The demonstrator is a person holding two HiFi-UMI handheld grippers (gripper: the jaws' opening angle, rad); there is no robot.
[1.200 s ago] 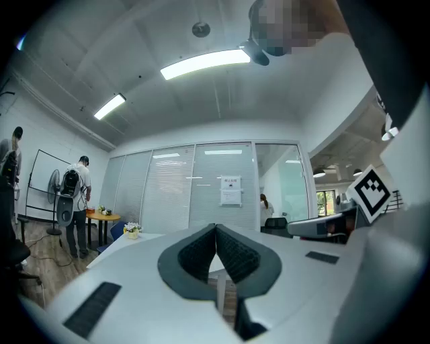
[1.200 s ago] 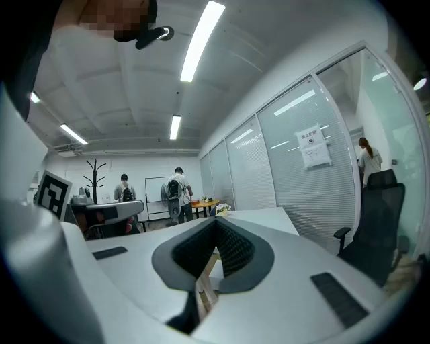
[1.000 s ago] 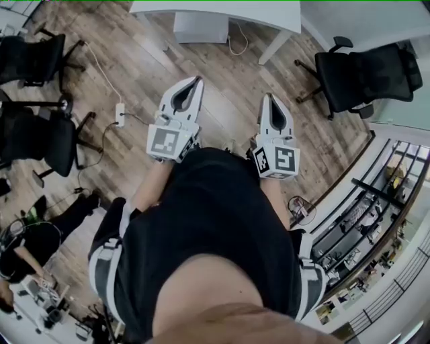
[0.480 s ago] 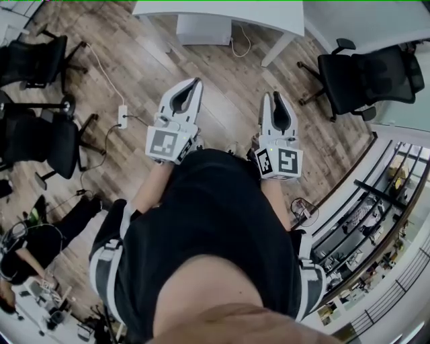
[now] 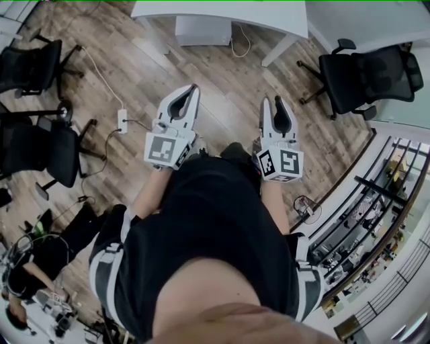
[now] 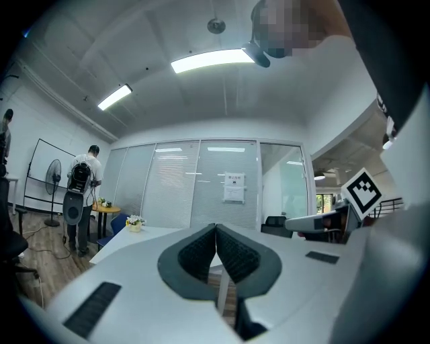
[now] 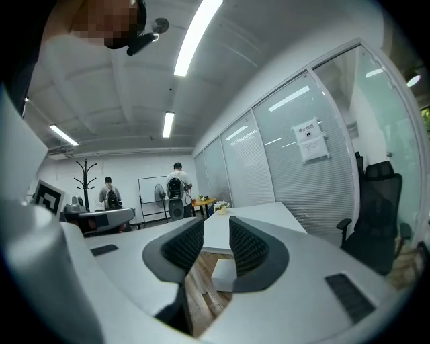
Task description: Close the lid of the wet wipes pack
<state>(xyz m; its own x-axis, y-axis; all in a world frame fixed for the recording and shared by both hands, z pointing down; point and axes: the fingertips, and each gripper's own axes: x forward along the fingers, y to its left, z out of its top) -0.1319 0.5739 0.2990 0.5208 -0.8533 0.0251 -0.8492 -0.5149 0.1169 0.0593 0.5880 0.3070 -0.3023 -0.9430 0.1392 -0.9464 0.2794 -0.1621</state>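
Observation:
No wet wipes pack shows in any view. In the head view both grippers are held out level in front of the person's dark torso, above a wooden floor. My left gripper (image 5: 194,88) is shut, its pads together with nothing between them (image 6: 216,228). My right gripper (image 5: 273,101) has its jaws opening, with a narrow gap and nothing between the pads (image 7: 215,227). Both point toward a white table (image 5: 222,9) ahead.
Black office chairs stand at the right (image 5: 366,70) and left (image 5: 33,144). A power strip (image 5: 122,119) with its cable lies on the floor. Beyond the white table (image 7: 252,216) are a glass partition (image 6: 201,191) and standing people (image 7: 177,191).
The right gripper's jaws have parted from shut. Both grippers have shifted a little lower in the head view, and the floor and table have slid slightly as the person moves.

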